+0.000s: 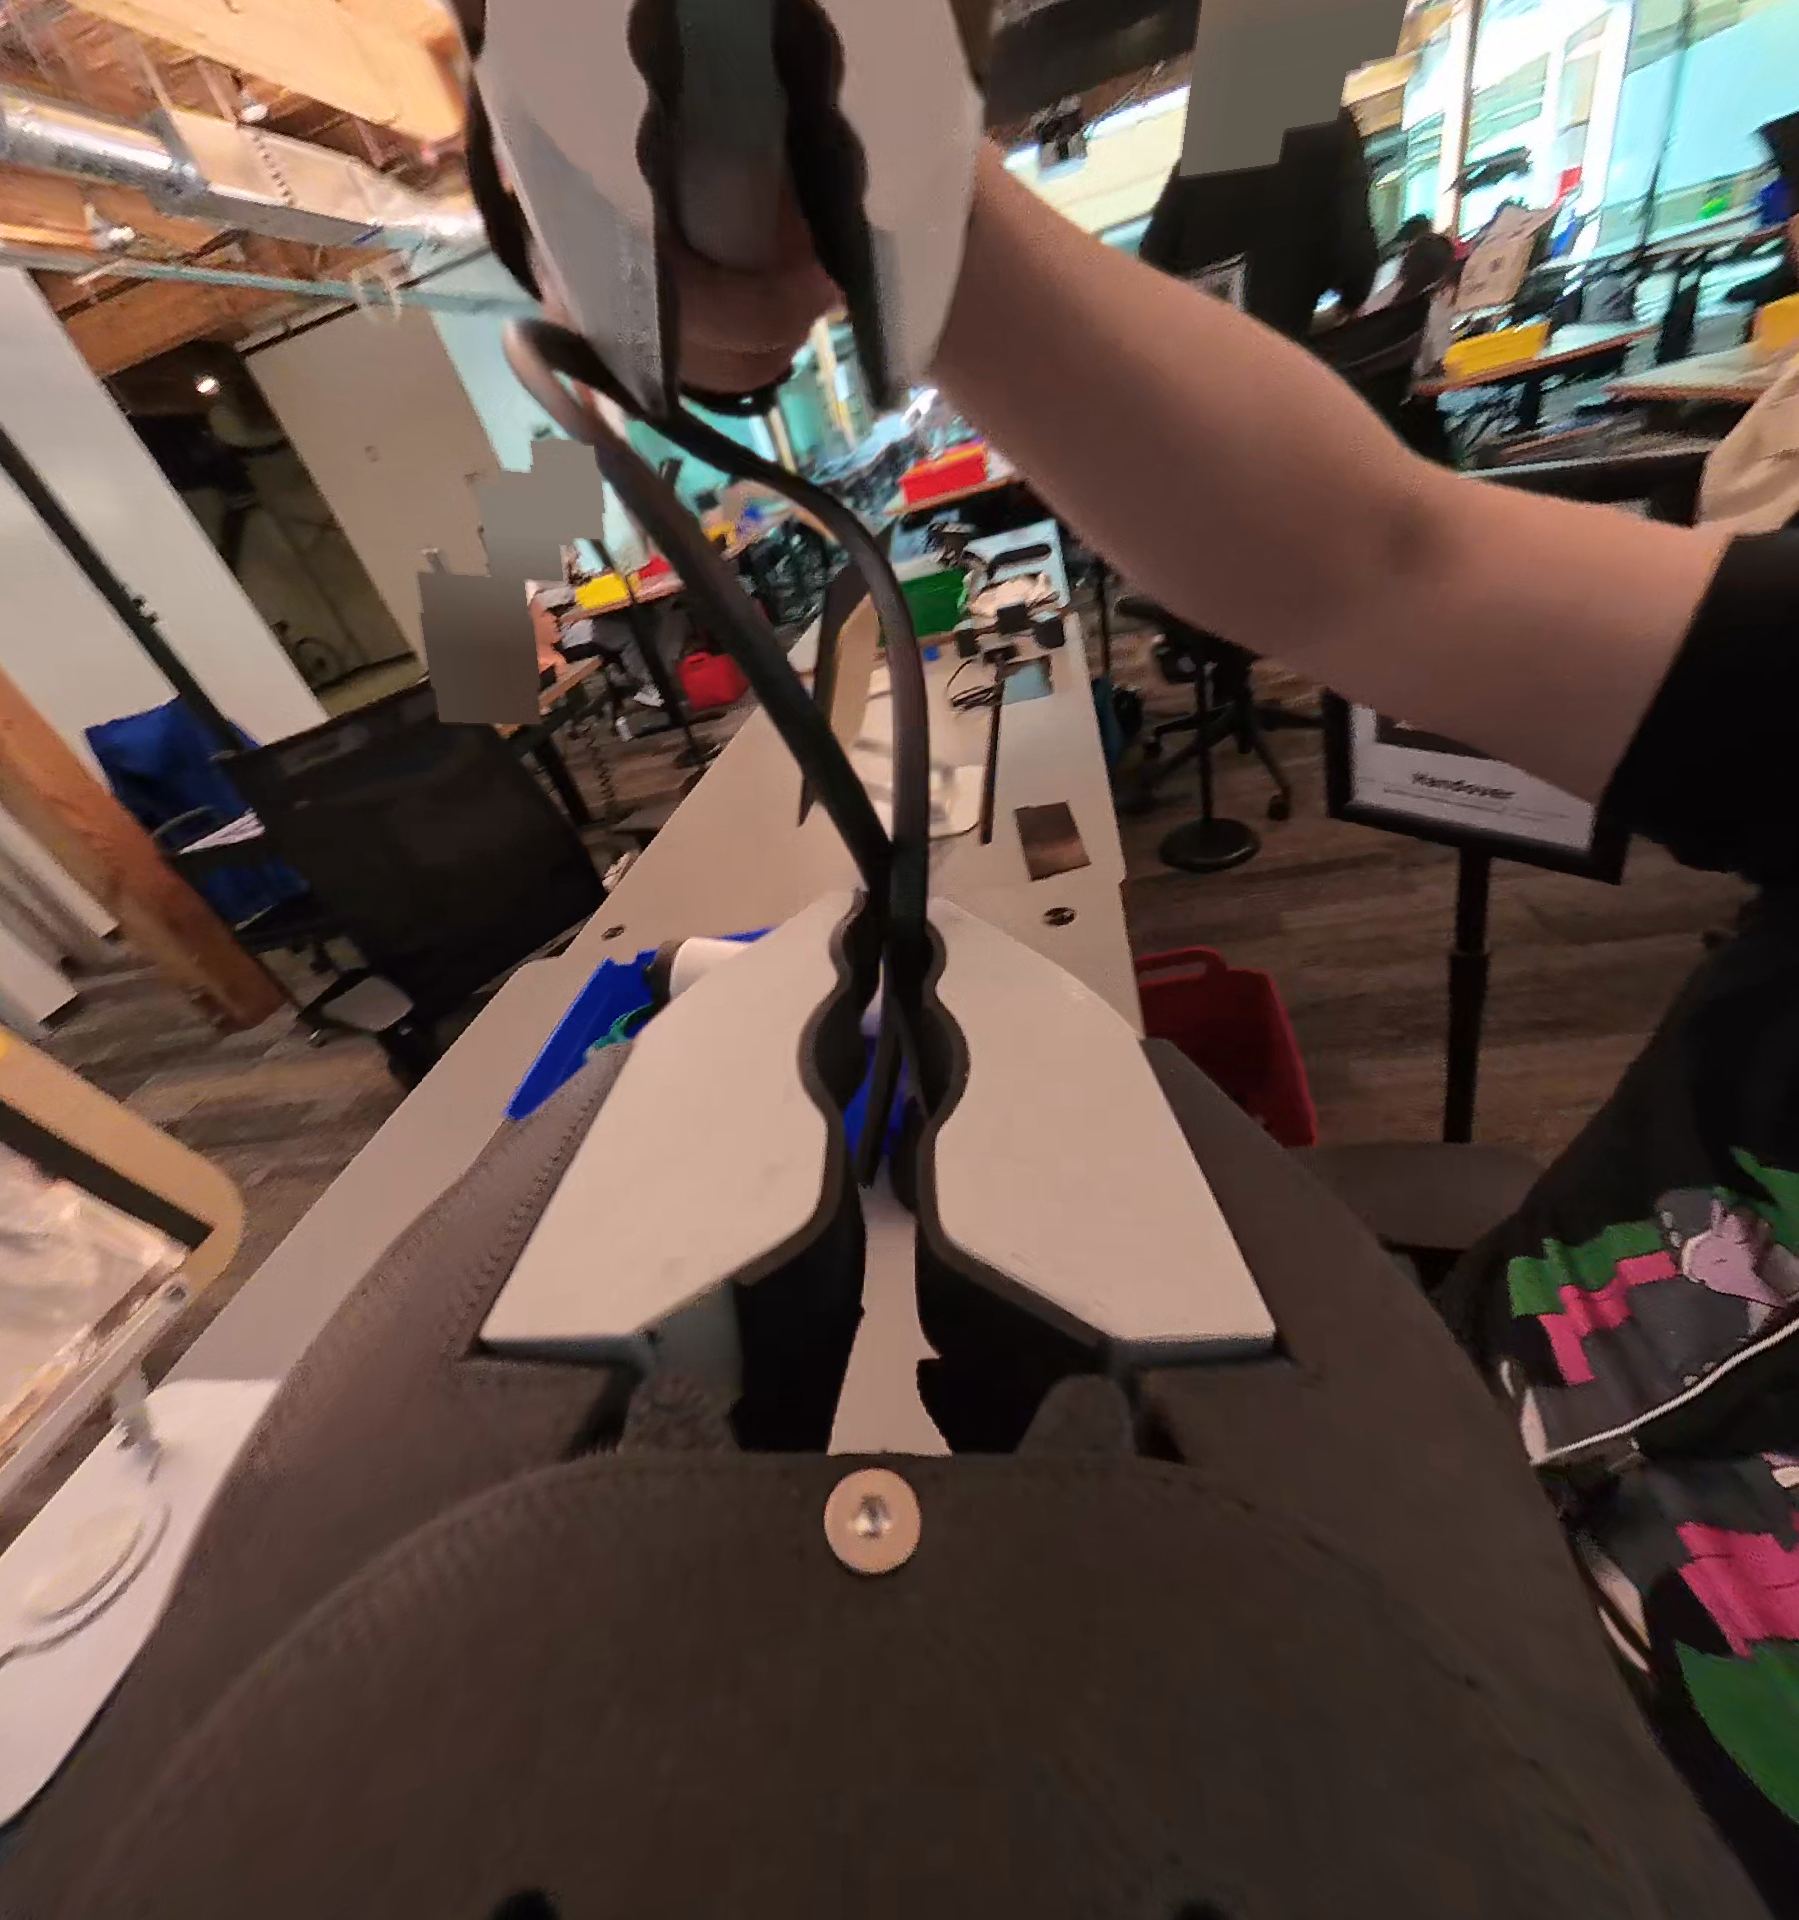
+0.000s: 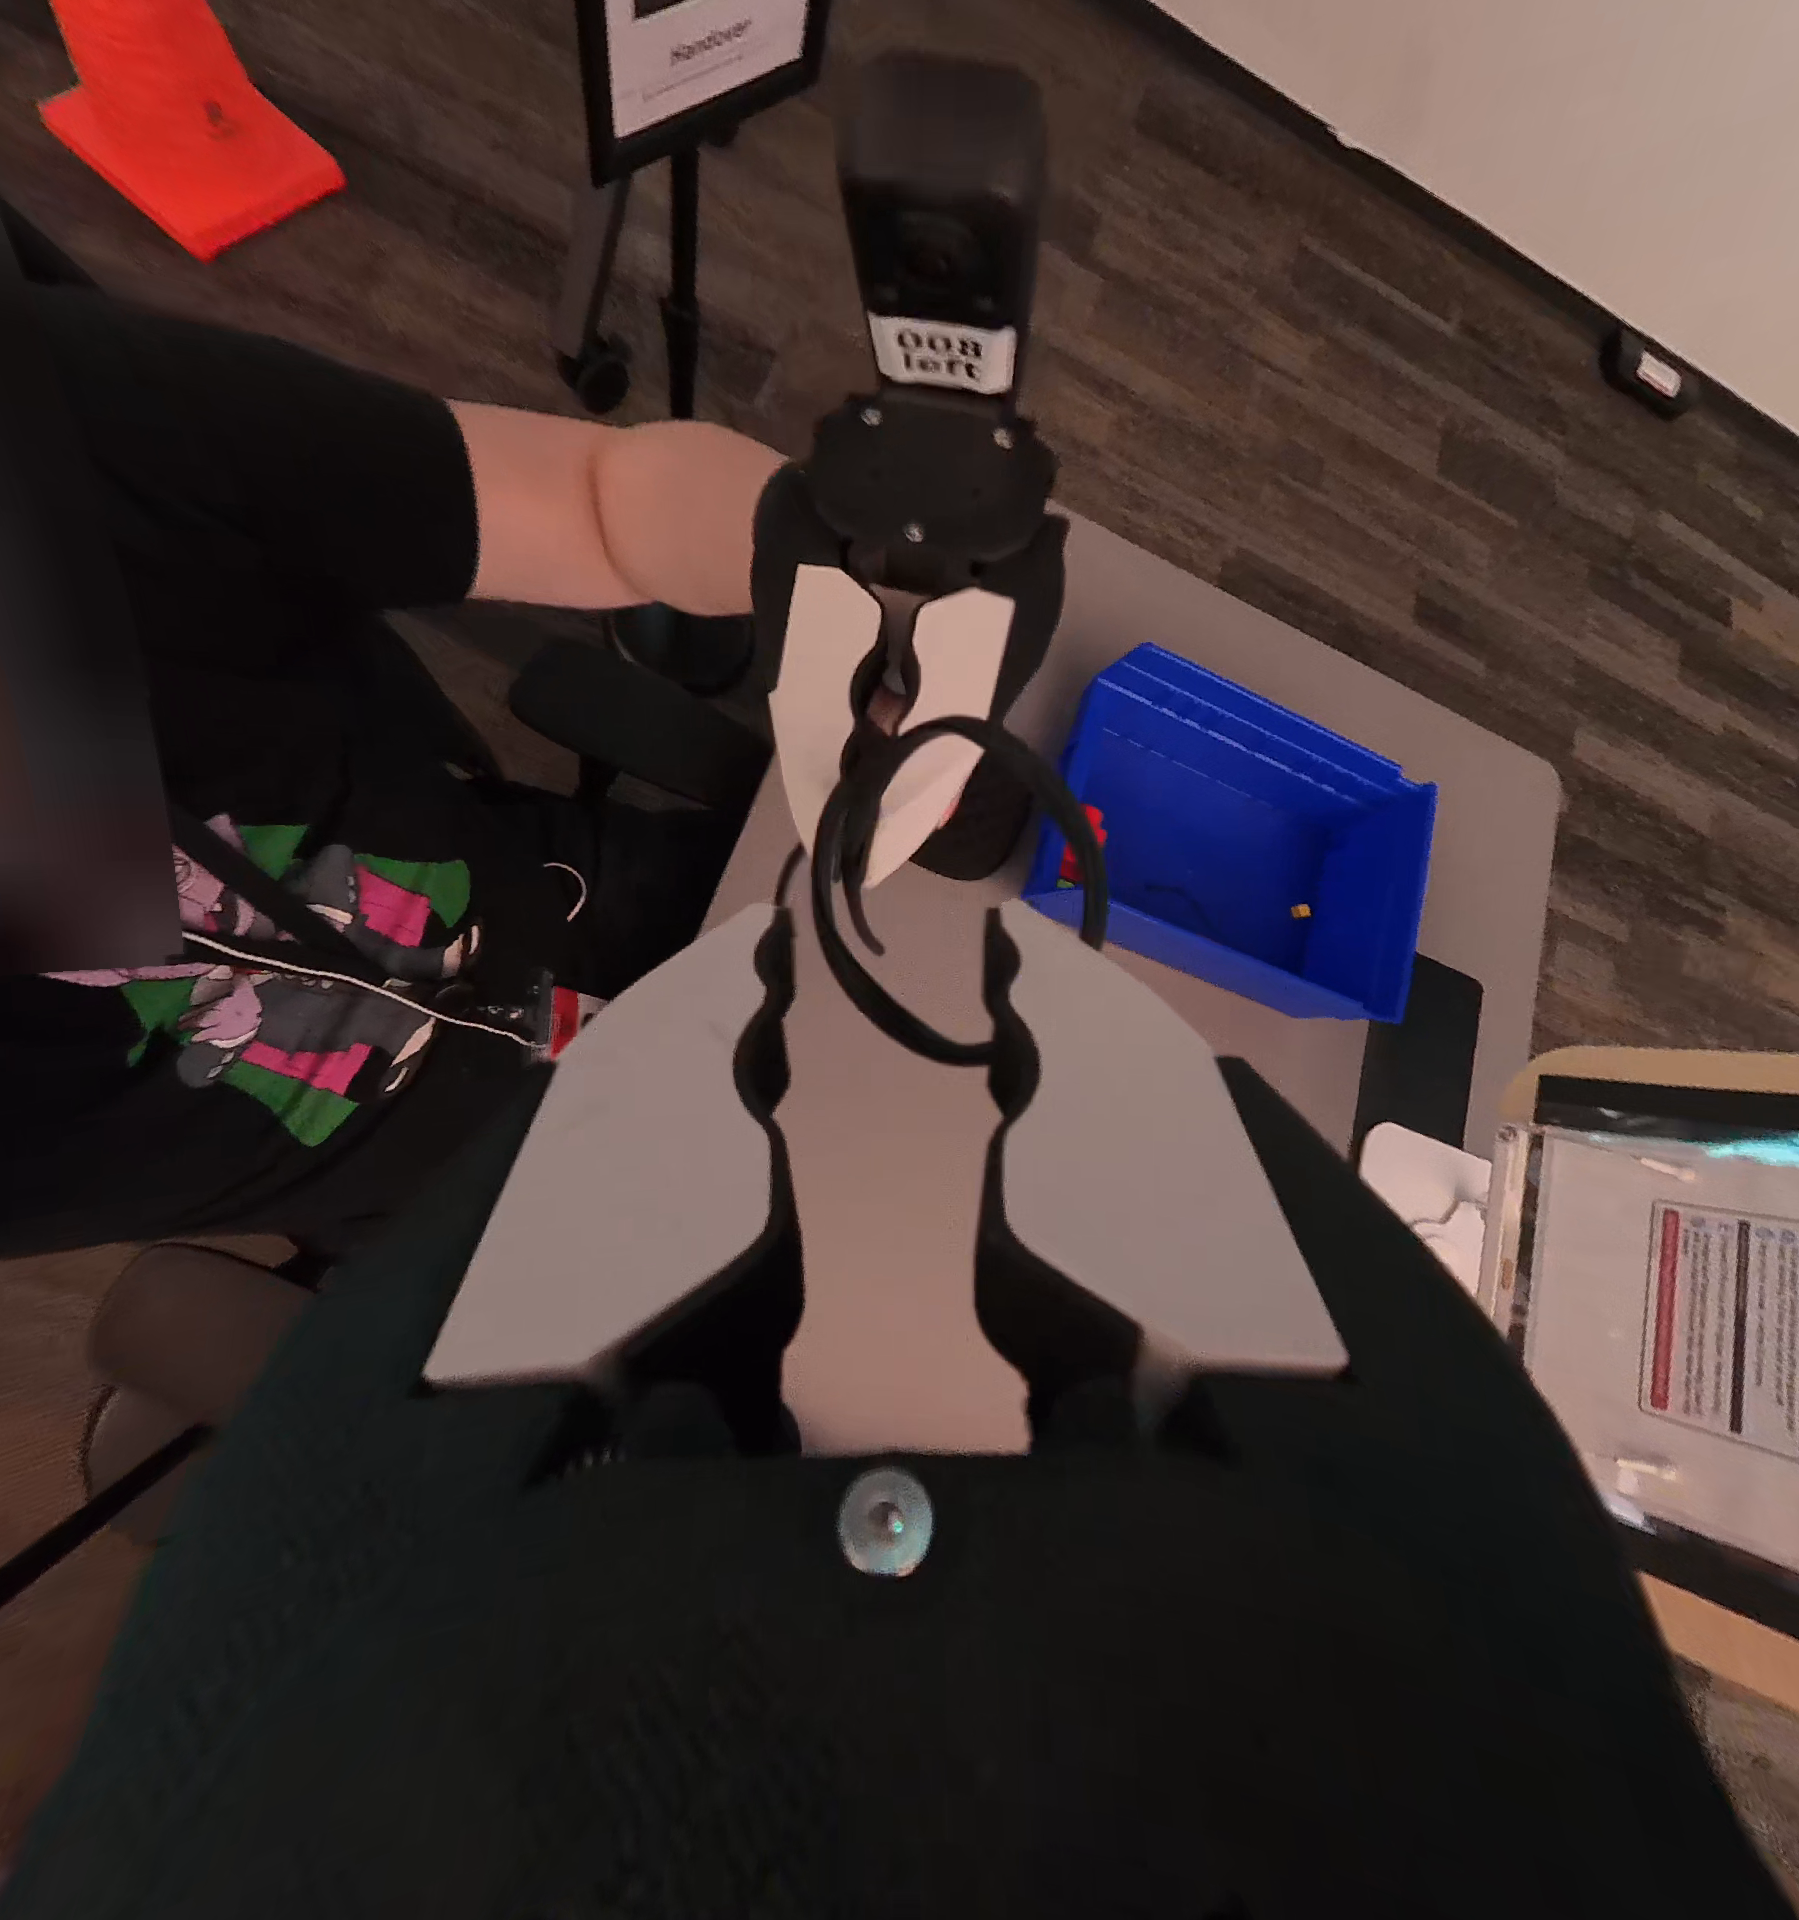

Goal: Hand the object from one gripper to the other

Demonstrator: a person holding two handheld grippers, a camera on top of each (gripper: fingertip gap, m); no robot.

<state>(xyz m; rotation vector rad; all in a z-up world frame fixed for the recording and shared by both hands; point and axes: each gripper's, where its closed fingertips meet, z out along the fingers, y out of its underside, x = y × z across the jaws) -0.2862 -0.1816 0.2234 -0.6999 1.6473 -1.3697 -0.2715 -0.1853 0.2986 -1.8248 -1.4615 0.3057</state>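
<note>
A black cable point(image 1: 760, 644) bent into a loop hangs between the two grippers above the grey table point(image 1: 1061, 727). My left gripper point(image 1: 890, 914) is shut on the cable's lower part, with the strands pinched between its white fingers. In the right wrist view the left gripper point(image 2: 890, 821) faces me, holding the cable point(image 2: 824, 914). My right gripper point(image 2: 887, 920) is open, and the bottom of the loop lies between its fingers, close to the right one. In the left wrist view the right gripper point(image 1: 770, 384) is above, at the top of the loop.
A blue bin point(image 2: 1290, 831) sits on the table point(image 2: 1477, 810) just beyond the grippers, with small items inside. A framed sign on a stand point(image 2: 697, 62) and a red bin point(image 1: 1227, 1029) are on the floor. A clear framed sheet point(image 2: 1705, 1299) stands at the right. The person's torso is close by. One gripper's finger ends stand about 8 cm off the other's.
</note>
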